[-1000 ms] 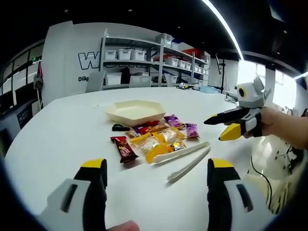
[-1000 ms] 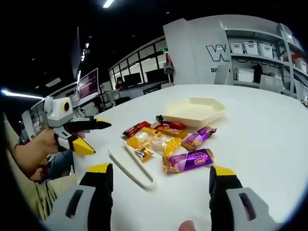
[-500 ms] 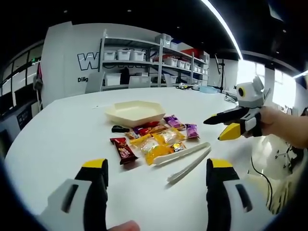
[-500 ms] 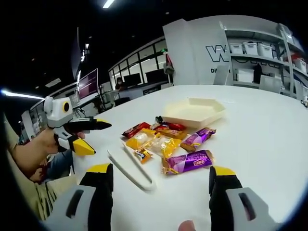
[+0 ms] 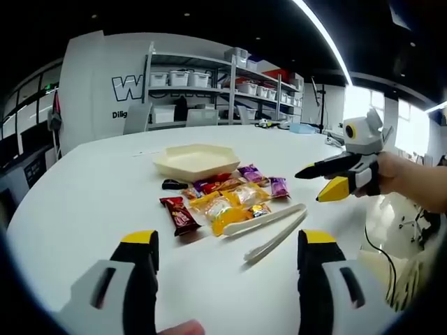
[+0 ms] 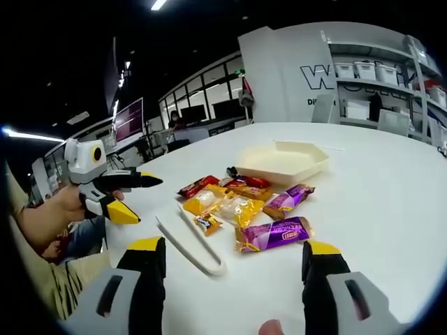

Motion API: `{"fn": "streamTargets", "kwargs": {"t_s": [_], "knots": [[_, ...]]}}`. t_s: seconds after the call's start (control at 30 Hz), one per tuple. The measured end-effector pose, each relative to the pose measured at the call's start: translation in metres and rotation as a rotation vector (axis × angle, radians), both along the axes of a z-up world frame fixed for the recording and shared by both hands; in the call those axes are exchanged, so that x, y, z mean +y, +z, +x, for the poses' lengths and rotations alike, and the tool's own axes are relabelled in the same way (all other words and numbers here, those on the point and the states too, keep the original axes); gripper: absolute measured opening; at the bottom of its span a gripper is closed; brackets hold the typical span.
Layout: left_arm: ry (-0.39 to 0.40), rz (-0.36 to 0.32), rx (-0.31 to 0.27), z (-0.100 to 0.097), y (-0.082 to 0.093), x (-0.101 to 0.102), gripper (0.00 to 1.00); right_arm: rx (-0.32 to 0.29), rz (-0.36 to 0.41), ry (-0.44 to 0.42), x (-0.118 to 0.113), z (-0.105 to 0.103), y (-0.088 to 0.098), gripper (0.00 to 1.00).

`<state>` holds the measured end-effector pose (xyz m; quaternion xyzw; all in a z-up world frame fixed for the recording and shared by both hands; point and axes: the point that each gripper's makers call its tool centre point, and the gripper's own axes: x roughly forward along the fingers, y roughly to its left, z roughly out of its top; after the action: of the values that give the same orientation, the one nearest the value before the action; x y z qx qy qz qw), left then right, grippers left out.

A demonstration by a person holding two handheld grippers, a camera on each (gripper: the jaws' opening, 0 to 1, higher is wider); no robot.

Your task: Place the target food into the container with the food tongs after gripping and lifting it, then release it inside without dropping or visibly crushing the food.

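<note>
White tongs (image 5: 269, 228) lie open on the round white table (image 5: 84, 181), arms spread and gripping nothing, just beside a heap of wrapped snacks (image 5: 223, 197) at the table's middle. A cream six-sided tray (image 5: 196, 160) sits right behind the heap, toward the far edge. A dark red bar (image 5: 179, 214) lies at the heap's side, a purple packet (image 6: 274, 234) at another. The left gripper (image 5: 227, 255) hovers with jaws wide apart over the near edge. The right gripper (image 6: 234, 262) hovers likewise, jaws parted, holding nothing.
</note>
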<state>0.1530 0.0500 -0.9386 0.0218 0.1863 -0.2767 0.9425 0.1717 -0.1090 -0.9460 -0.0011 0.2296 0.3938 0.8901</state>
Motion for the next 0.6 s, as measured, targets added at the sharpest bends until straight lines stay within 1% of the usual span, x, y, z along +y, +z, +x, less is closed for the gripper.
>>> {"fn": "streamTargets", "kwargs": {"t_s": [0.33,0.5,0.6], "knots": [[-0.026,0.002,0.006,-0.001,-0.003,-0.004,0.72,0.001,-0.006,0.025,0.005,-0.002,-0.002,0.73],[-0.054,0.007,0.009,-0.003,-0.005,-0.007,0.63,0.006,-0.008,0.051,0.010,-0.005,-0.003,0.68],[-0.074,0.032,0.010,-0.005,-0.009,-0.010,0.58,0.006,-0.009,0.064,0.012,-0.006,-0.004,0.64]]}}
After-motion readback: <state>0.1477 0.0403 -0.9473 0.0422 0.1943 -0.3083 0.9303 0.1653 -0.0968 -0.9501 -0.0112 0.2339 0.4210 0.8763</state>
